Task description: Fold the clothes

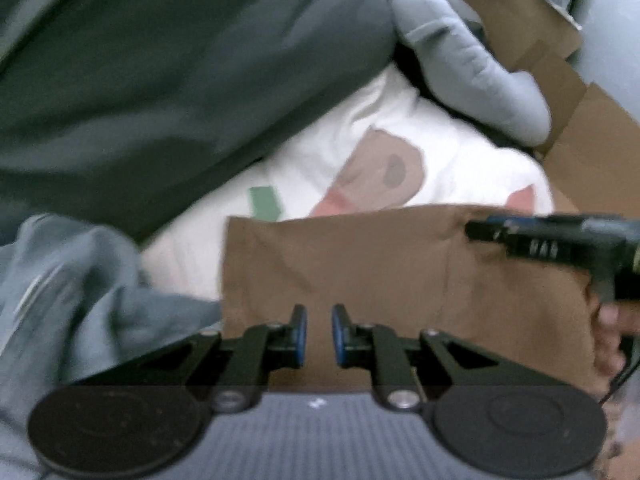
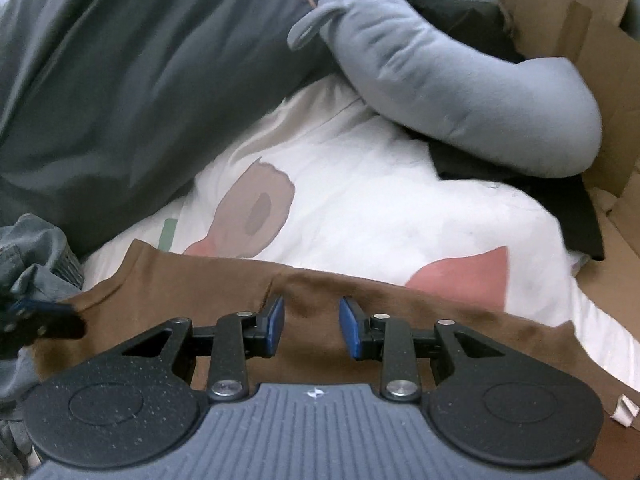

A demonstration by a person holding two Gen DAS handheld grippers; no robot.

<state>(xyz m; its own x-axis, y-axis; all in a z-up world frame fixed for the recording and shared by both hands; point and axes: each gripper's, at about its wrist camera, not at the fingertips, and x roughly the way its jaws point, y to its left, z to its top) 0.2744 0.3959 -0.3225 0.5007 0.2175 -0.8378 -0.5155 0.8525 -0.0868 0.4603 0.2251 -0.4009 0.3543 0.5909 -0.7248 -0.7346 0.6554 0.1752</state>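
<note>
A brown garment (image 1: 380, 264) lies flat on a white bed sheet with a bear print (image 1: 376, 176); it also shows in the right wrist view (image 2: 200, 280). My left gripper (image 1: 319, 334) hovers over its near edge, jaws a little apart with nothing between them. My right gripper (image 2: 312, 330) is open and empty over the same brown cloth. The right gripper also shows at the right edge of the left wrist view (image 1: 480, 230), over the garment's far right corner. The left gripper's tip shows at the left of the right wrist view (image 2: 40, 320).
A dark green blanket (image 1: 160, 80) fills the upper left. A grey-blue stuffed toy (image 2: 440, 80) lies at the top right against a cardboard box (image 1: 580, 120). A crumpled blue-grey garment (image 1: 80, 280) lies at the left. The white sheet (image 2: 400, 220) stretches beyond the brown garment.
</note>
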